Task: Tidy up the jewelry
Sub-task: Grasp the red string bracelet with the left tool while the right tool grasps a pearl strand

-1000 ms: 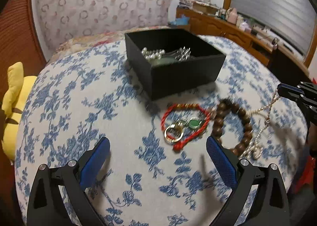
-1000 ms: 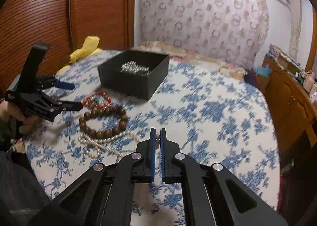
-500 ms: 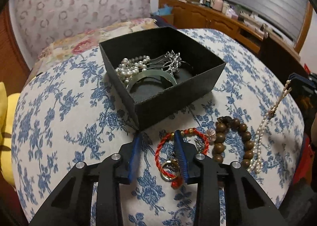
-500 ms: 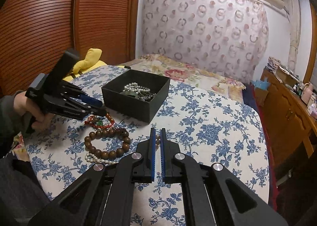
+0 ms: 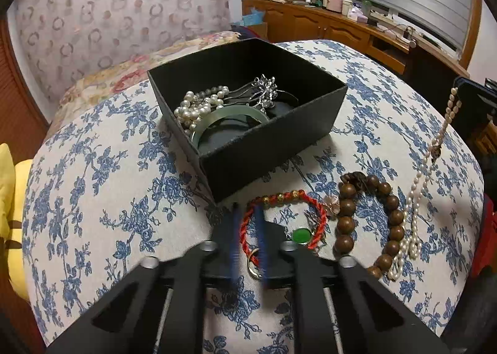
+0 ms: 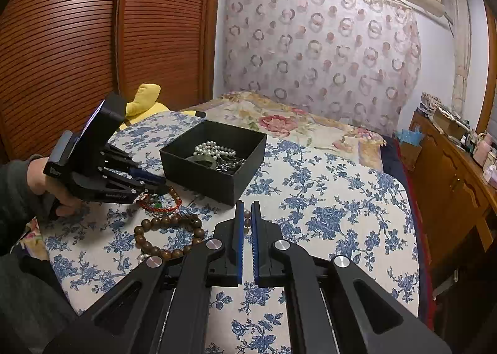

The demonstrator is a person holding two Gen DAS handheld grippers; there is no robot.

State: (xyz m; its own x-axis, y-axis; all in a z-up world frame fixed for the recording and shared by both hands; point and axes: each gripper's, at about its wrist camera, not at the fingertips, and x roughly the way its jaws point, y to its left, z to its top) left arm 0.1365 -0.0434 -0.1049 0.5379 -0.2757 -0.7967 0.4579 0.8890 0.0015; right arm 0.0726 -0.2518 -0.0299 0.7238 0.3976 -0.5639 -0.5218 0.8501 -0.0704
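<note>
A black box (image 5: 273, 136) on the floral cloth holds pearls (image 5: 198, 105), a jade bangle and a silver hair piece. In front of it lie a red cord bracelet (image 5: 313, 208) with a green stone, a brown wooden bead bracelet (image 5: 344, 223) and a pearl necklace (image 5: 416, 195). My left gripper (image 5: 248, 223) is shut on the red bracelet's left side. My right gripper (image 6: 247, 211) is shut on the pearl necklace, whose strand hangs from it at the right of the left wrist view. The box (image 6: 214, 161) and the wooden beads (image 6: 167, 236) also show in the right wrist view.
A yellow plush toy (image 5: 12, 205) lies off the cloth's left edge. A wooden cabinet (image 6: 453, 174) with clutter stands to the right. A wooden slatted wardrobe (image 6: 77, 43) is at the left, a patterned curtain behind.
My left gripper moved forward over the red bracelet and closed on it. My right gripper rose, lifting the pearl necklace's end off the cloth.
</note>
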